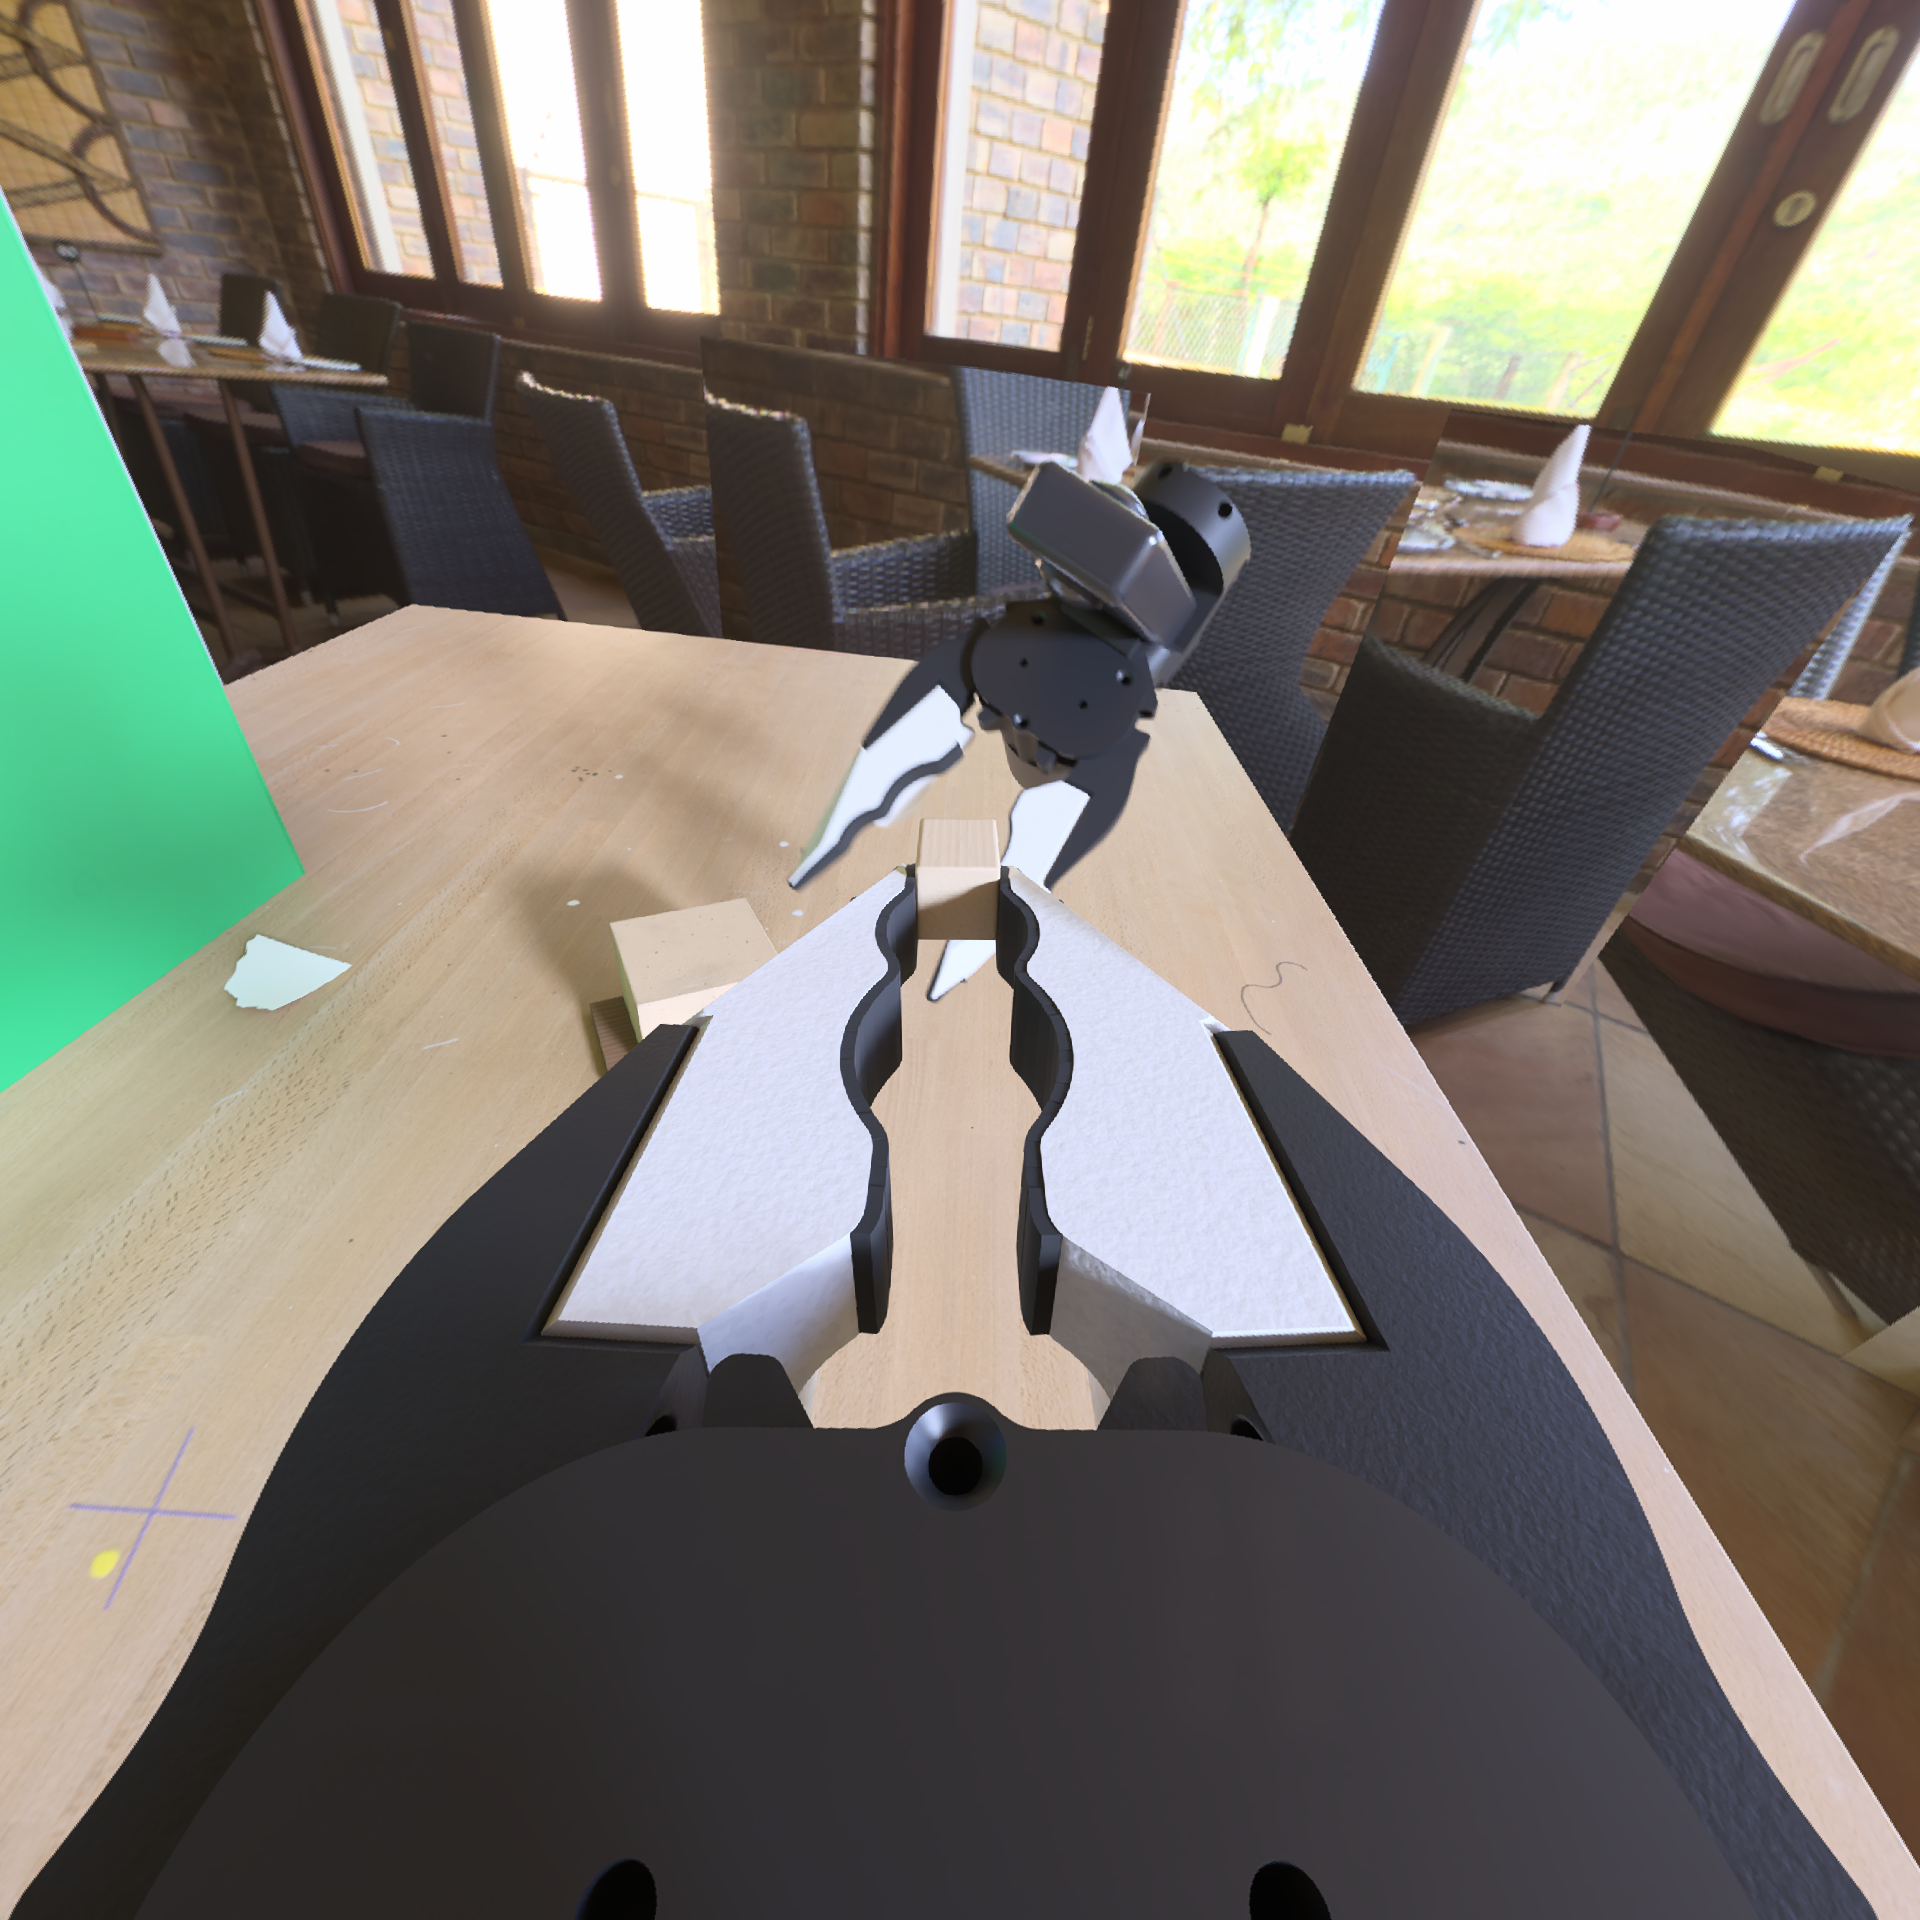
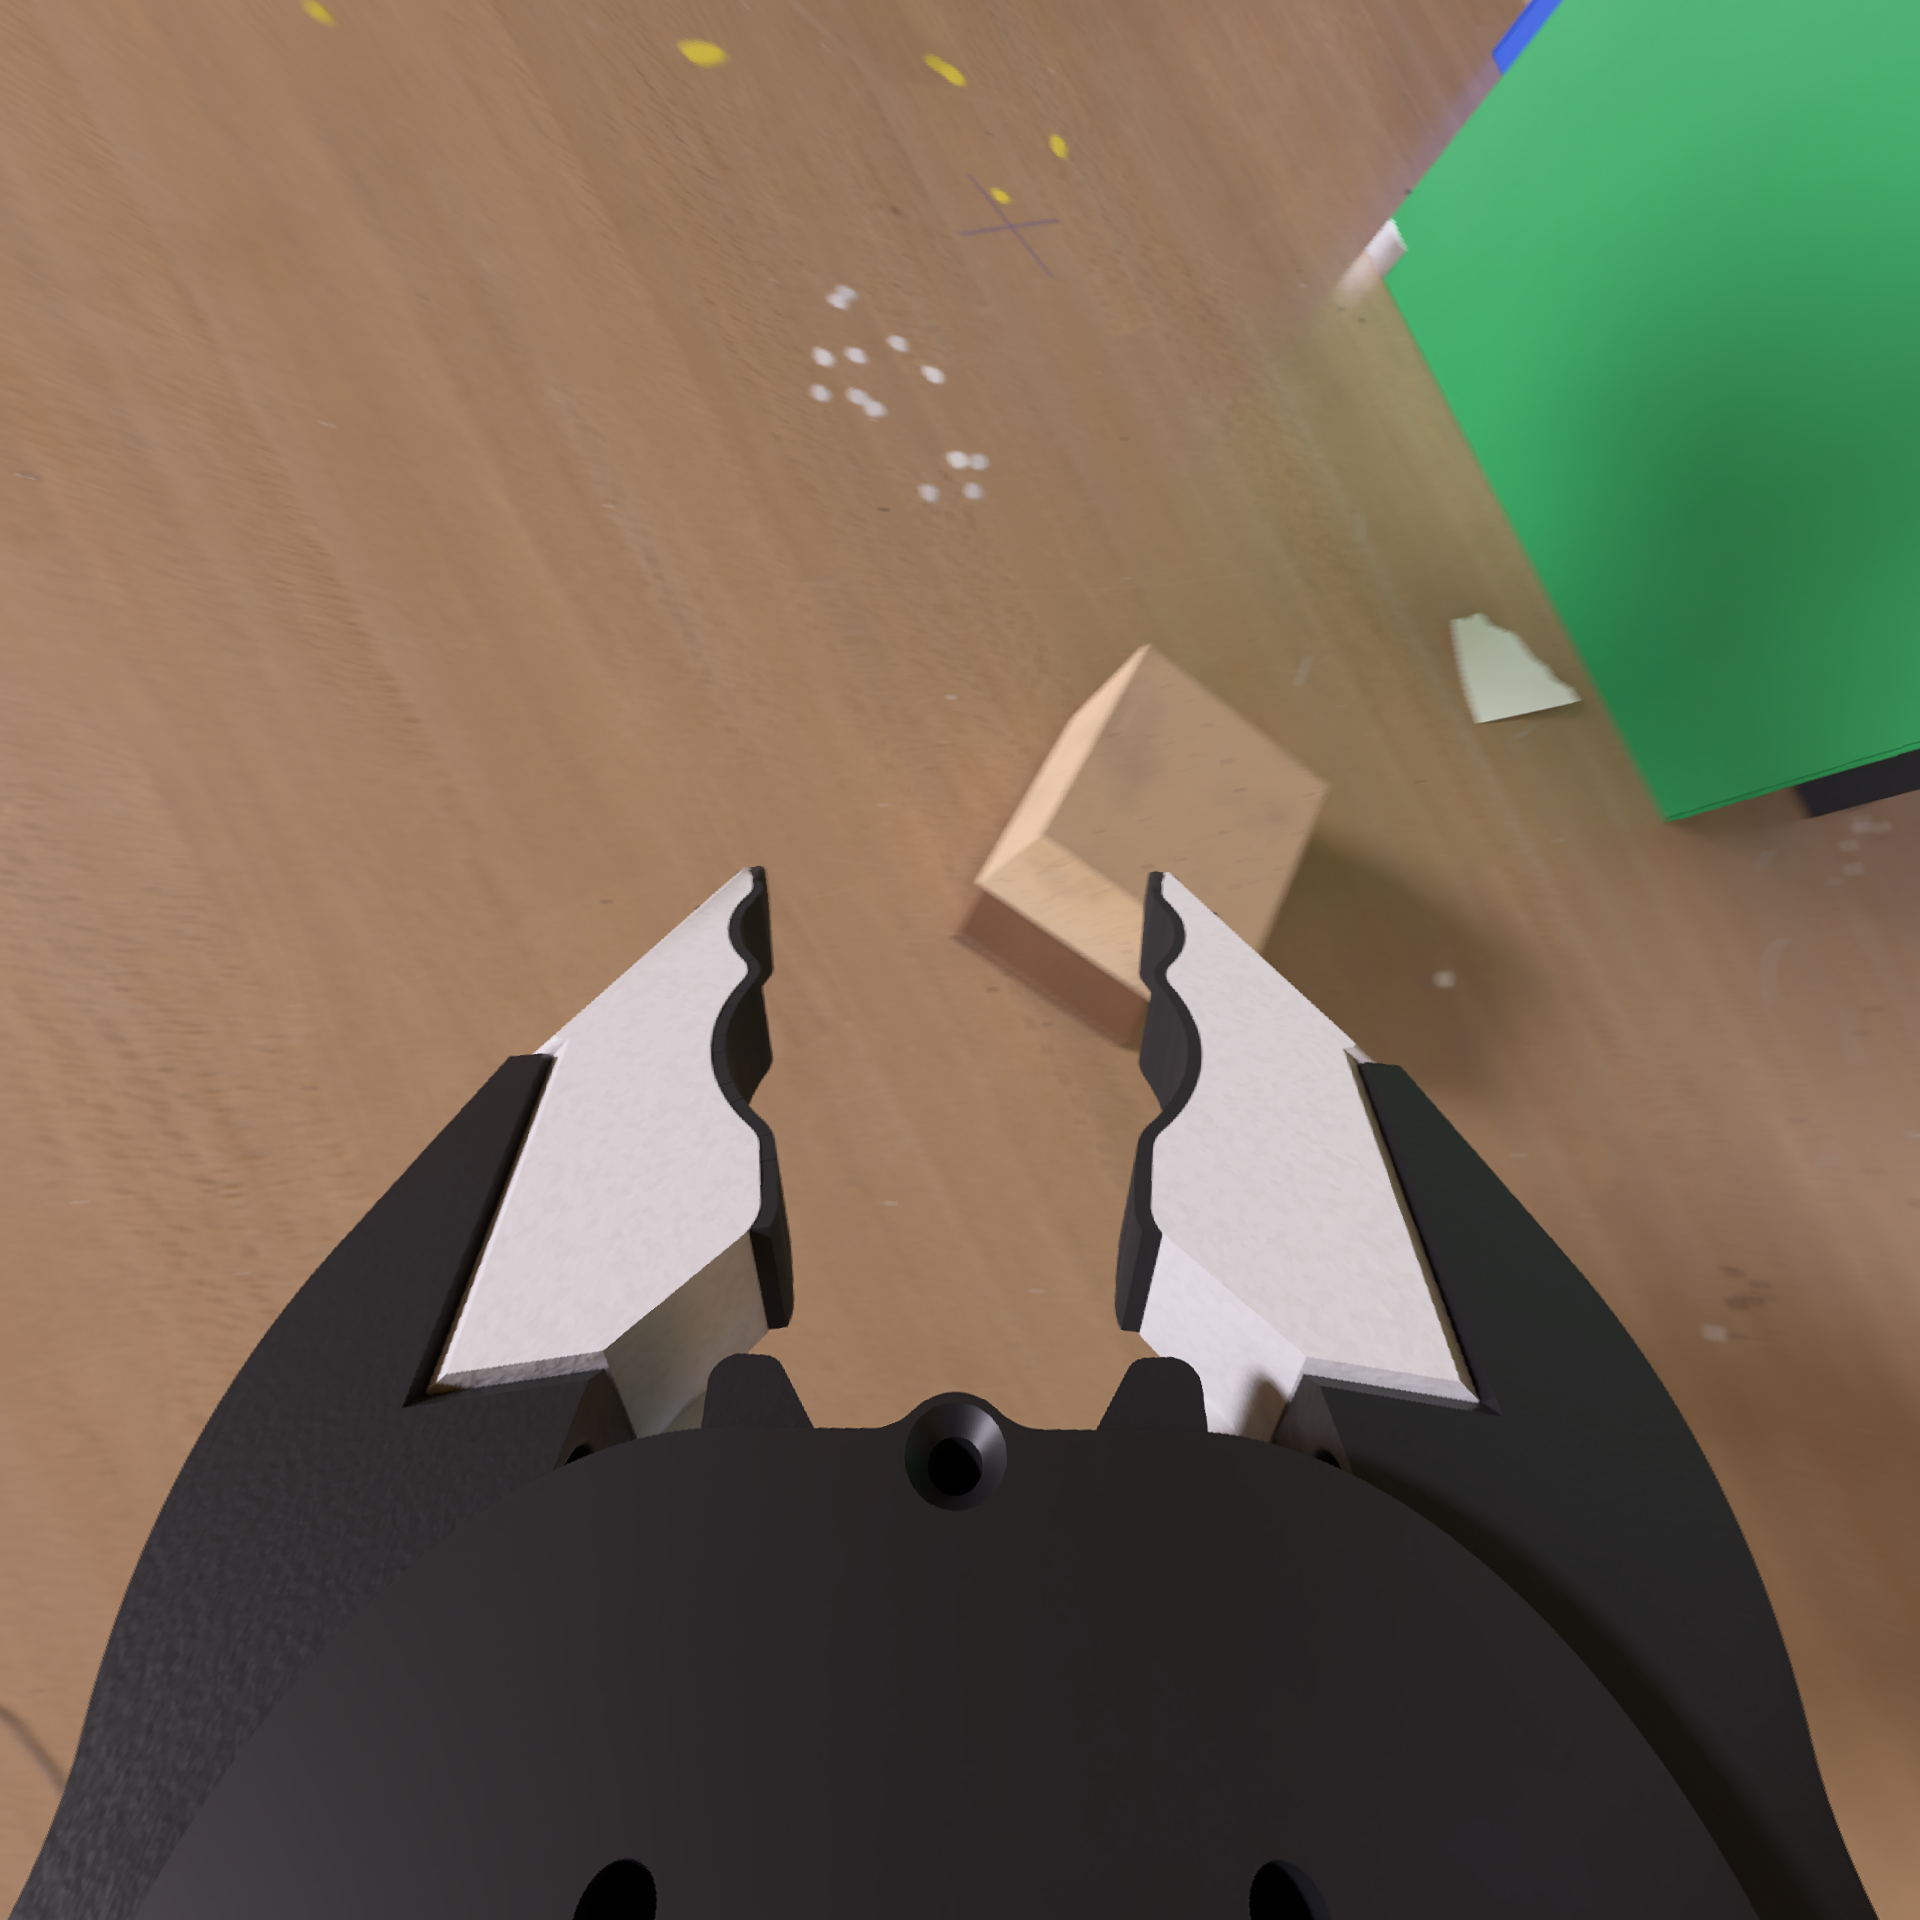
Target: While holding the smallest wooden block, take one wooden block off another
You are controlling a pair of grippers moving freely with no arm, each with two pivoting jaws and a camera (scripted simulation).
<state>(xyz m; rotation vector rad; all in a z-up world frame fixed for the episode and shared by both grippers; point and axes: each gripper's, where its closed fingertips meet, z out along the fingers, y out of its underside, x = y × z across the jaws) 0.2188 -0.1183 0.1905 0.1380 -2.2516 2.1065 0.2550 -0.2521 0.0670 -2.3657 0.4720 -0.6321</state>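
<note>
My left gripper is shut on the smallest wooden block, a pale cube pinched between its fingertips above the wooden table. To its left, a larger pale block rests on a darker block, of which only a corner shows. My right gripper is open and empty and hovers over the table. The larger block lies just ahead and right of it, partly behind the right fingertip. The right gripper also shows in the left wrist view, tilted down beyond the held block.
A tall green box stands beside the blocks, with a torn white paper scrap at its foot. The table's edge runs along the right, with wicker chairs beyond it.
</note>
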